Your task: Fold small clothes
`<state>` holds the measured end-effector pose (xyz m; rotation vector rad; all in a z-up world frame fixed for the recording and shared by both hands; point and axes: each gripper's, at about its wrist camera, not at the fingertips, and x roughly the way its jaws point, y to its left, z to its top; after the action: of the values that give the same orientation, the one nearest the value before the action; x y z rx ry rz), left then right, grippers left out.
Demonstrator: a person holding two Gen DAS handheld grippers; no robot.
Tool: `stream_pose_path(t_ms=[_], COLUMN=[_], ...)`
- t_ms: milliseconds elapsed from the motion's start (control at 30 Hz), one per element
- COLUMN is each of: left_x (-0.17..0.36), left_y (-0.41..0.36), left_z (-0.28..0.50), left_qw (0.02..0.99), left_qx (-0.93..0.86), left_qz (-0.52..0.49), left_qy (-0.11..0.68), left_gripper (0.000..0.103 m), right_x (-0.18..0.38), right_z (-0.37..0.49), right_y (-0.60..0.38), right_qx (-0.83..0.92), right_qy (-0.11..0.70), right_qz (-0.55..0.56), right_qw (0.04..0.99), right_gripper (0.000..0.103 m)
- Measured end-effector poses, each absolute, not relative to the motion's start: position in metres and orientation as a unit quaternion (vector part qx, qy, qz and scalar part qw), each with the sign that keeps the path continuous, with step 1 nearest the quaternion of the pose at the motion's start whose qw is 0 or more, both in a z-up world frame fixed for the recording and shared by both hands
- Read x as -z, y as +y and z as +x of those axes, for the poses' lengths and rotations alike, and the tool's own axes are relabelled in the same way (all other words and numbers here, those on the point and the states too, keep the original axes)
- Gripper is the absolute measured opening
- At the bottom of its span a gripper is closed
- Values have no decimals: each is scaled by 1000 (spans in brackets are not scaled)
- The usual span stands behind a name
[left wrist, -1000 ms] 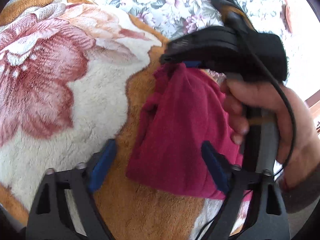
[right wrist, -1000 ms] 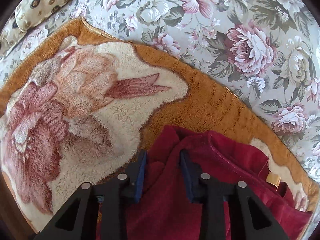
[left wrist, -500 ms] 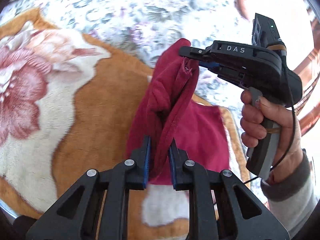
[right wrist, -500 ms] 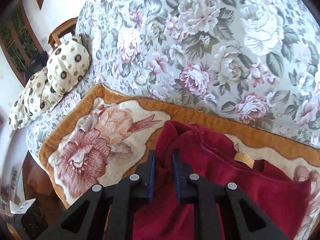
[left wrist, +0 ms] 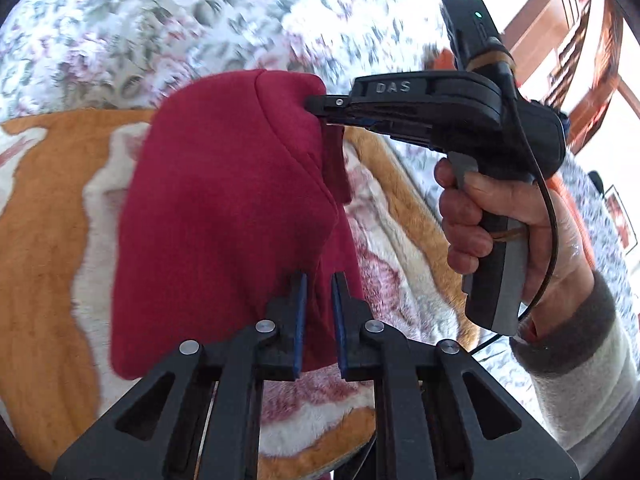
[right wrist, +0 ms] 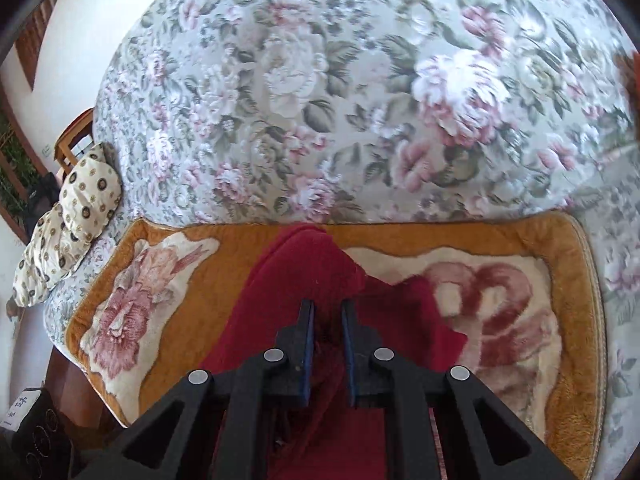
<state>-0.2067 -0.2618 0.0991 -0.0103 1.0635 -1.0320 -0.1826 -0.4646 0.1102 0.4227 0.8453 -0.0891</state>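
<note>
Left gripper (left wrist: 319, 312) clamped on lower edge of red garment (left wrist: 224, 216), cloth pinched between 2 blue-padded fingers. Right gripper (left wrist: 320, 114), at 1 o'clock in left wrist view, nipped shut on garment's top corner; right hand (left wrist: 500, 216) wraps its handle. Garment hangs stretched between both grippers, lifted above orange floral blanket (left wrist: 44, 240). Right wrist view: red cloth runs between right gripper's fingers toward 12 o'clock; flowered bedspread (right wrist: 360, 100) beyond; spotted pillow (right wrist: 68, 224) at 9 o'clock.

The right gripper (left wrist: 320, 110) body carries the raised lettering "DAS". No other text is legible.
</note>
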Motion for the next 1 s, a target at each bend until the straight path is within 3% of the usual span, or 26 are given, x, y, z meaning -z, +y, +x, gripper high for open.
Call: stream_pose_path(t_ms=[67,100,200,367,433,500,567,867,1000], left_x=[-86,-83,-88,-119,-124,-123,-114,-75,-65], left_y=[-276,-280,-280,-249,-230,-217,-207,-199,-203], left_z=[-206,-209,-215,-218,-215,-207,-195,-179,-177], left_qw=[731,729,727,744,758,776,788,786,784], left_qx=[468,467,477,479,465,441,411,378,375], left_qz=[12,19,39,61,65,74,78,67,75], left_qy=[497,500,493,463,452,445,451,484,490], left_gripper=[11,11,11,11,12,12,12,12,12], right_x=[-88,-76,-51,-69,-85,-97,-96,-42,-35], right_z=[-182,-179,-170,-191,-214,-235,-251,-244,-241], right_y=[-480,-486,-497,-500,-497,-488,-477,-460,-464], right_qx=[63,80,75,66,53,37,14,-5,-22], right_qy=[418,424,438,401,378,365,363,403,371], right_qz=[214,207,235,289,305,314,331,397,433], right_qw=[881,878,865,866,872,876,871,825,822], right_gripper=[9,2,2,3,8,34,46,50,55])
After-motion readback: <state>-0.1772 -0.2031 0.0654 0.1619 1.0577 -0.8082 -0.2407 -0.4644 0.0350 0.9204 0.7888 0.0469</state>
